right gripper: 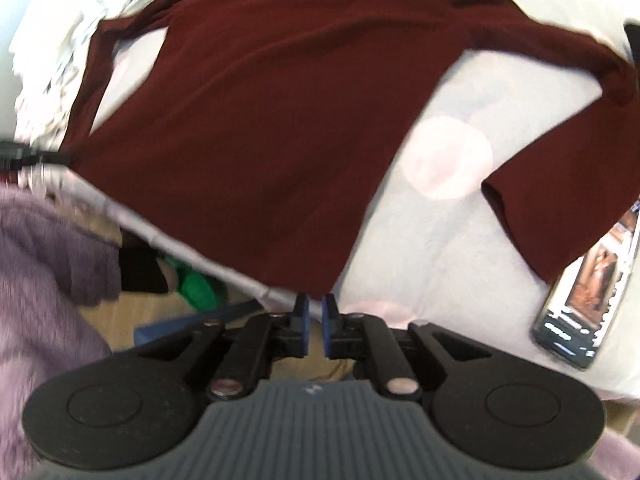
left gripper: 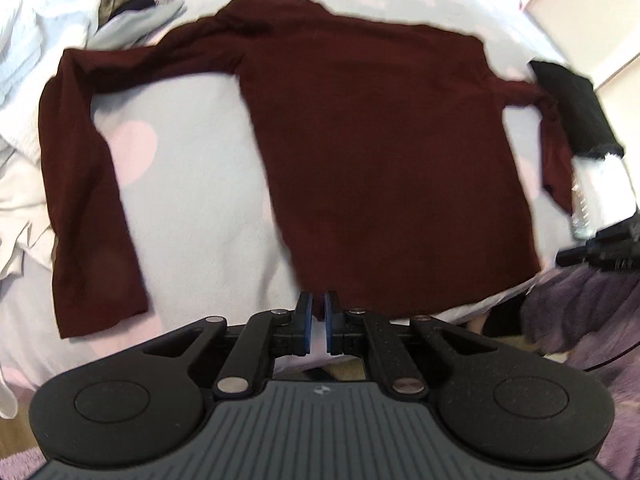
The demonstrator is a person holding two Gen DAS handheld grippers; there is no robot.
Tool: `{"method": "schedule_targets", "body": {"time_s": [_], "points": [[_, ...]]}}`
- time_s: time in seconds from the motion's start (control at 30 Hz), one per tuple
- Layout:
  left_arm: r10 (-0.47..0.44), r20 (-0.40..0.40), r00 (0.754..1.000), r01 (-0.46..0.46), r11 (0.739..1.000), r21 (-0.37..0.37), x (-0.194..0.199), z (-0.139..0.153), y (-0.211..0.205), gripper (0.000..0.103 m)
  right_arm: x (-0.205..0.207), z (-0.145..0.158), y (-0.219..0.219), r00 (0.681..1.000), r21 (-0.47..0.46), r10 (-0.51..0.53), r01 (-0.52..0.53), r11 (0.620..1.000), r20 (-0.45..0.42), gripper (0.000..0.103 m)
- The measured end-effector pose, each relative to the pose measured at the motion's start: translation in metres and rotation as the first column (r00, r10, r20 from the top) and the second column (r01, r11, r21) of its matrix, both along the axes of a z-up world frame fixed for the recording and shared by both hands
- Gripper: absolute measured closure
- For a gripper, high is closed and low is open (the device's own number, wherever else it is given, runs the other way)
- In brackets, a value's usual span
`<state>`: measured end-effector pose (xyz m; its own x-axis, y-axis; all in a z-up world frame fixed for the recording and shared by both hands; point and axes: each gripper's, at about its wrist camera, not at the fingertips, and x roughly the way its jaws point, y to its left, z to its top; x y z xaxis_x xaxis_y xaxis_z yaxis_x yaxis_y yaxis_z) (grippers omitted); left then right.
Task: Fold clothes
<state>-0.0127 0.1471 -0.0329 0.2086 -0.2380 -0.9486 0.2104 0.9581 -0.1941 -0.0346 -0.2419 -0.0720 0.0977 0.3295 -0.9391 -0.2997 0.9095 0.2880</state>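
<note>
A dark maroon long-sleeved shirt (left gripper: 360, 152) lies spread flat on a pale bedsheet (left gripper: 200, 200) with pink spots, sleeves out to both sides. My left gripper (left gripper: 317, 304) is nearly shut, its tips at the shirt's bottom hem near the left corner, with what looks like a bit of hem between them. In the right wrist view the shirt (right gripper: 260, 120) lies the same way. My right gripper (right gripper: 314, 304) is nearly shut at the hem's right corner; I cannot tell whether it grips the cloth. The right gripper also shows in the left wrist view (left gripper: 600, 252).
A smartphone (right gripper: 588, 292) lies on the sheet by the right sleeve. A black folded cloth (left gripper: 576, 108) sits at the far right. White and grey clothes (left gripper: 24, 60) pile at the left. A purple fuzzy garment (right gripper: 44, 280) is near me. A green object (right gripper: 196, 284) lies below the bed edge.
</note>
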Motion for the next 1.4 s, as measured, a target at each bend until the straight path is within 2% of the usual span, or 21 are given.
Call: {"method": "schedule_targets", "body": {"time_s": [0.07,0.1,0.13,0.17,0.27,0.37,0.5,0.53,0.57,0.6,0.63,0.7,0.8,0.97,1.13,1.23,1.33,1.4], "points": [[0.019,-0.016,1.000,-0.019,0.999,0.036,0.003,-0.011,0.004,0.095,0.008,-0.011,-0.002,1.000,0.012,-0.027,0.027,1.000,-0.005,0.093],[0.039,-0.018,0.999,-0.038,0.999,0.036,0.007,-0.018,0.007,0.087,0.013,-0.017,-0.003,0.999,0.016,-0.041,0.041,0.999,-0.008,0.093],[0.060,-0.017,0.998,-0.060,0.998,0.022,0.010,-0.022,0.010,0.080,0.017,-0.023,-0.004,0.999,0.011,-0.051,0.051,0.999,-0.008,0.092],[0.074,-0.019,0.997,-0.074,0.997,0.000,0.013,-0.026,0.012,0.079,0.020,-0.029,-0.005,0.998,0.000,-0.063,0.063,0.998,-0.011,0.090],[0.080,-0.032,0.996,-0.082,0.995,-0.051,0.018,-0.038,0.008,0.078,0.023,-0.034,-0.014,0.992,0.040,-0.115,0.117,0.992,-0.044,0.088],[0.072,-0.061,0.996,-0.074,0.997,-0.037,0.021,-0.054,0.001,0.077,0.021,-0.032,-0.023,0.986,0.098,-0.149,0.156,0.983,-0.075,0.071],[0.089,-0.067,0.994,-0.092,0.995,-0.047,0.024,-0.063,-0.002,0.077,0.020,-0.042,-0.022,0.982,0.124,-0.163,0.174,0.977,-0.093,0.069],[0.089,-0.064,0.994,-0.092,0.995,-0.047,0.025,-0.063,-0.003,0.077,0.021,-0.043,-0.020,0.982,0.127,-0.165,0.176,0.976,-0.090,0.069],[0.089,-0.062,0.994,-0.092,0.995,-0.047,0.025,-0.063,-0.004,0.077,0.021,-0.045,-0.018,0.983,0.130,-0.162,0.172,0.977,-0.084,0.077],[0.082,-0.053,0.995,-0.085,0.995,-0.046,0.024,-0.061,-0.005,0.079,0.021,-0.047,-0.015,0.985,0.133,-0.152,0.161,0.978,-0.075,0.090],[0.072,-0.043,0.997,-0.073,0.996,-0.043,0.023,-0.059,-0.007,0.088,0.021,-0.045,-0.013,0.988,0.129,-0.140,0.148,0.981,-0.065,0.092],[0.053,-0.023,0.998,-0.054,0.998,-0.043,0.019,-0.053,-0.009,0.099,0.019,-0.038,-0.008,0.993,0.111,-0.114,0.118,0.987,-0.043,0.096],[0.050,-0.003,0.999,-0.050,0.997,-0.066,0.014,-0.036,-0.007,0.100,0.015,-0.021,-0.007,0.997,0.063,-0.073,0.074,0.995,-0.022,0.097],[0.029,0.008,1.000,-0.028,0.991,-0.130,0.007,0.002,0.001,0.100,0.012,0.027,-0.024,1.000,-0.031,0.005,-0.005,0.999,-0.002,0.098],[-0.032,-0.033,0.999,0.028,0.992,-0.124,0.010,0.017,-0.002,0.100,0.008,0.056,-0.035,0.995,-0.122,0.097,-0.097,0.988,-0.004,0.098],[-0.069,-0.076,0.995,0.064,0.996,-0.065,0.008,0.002,-0.011,0.100,0.005,0.049,-0.038,0.991,-0.137,0.123,-0.128,0.982,-0.049,0.098],[-0.089,-0.117,0.989,0.088,0.996,-0.008,0.007,-0.017,-0.017,0.100,0.002,0.025,-0.029,0.986,-0.127,0.134,-0.146,0.981,-0.102,0.098],[-0.078,-0.142,0.987,0.078,0.997,-0.001,0.009,-0.028,-0.017,0.100,0.001,0.010,-0.022,0.983,-0.130,0.141,-0.156,0.979,-0.118,0.098]]}}
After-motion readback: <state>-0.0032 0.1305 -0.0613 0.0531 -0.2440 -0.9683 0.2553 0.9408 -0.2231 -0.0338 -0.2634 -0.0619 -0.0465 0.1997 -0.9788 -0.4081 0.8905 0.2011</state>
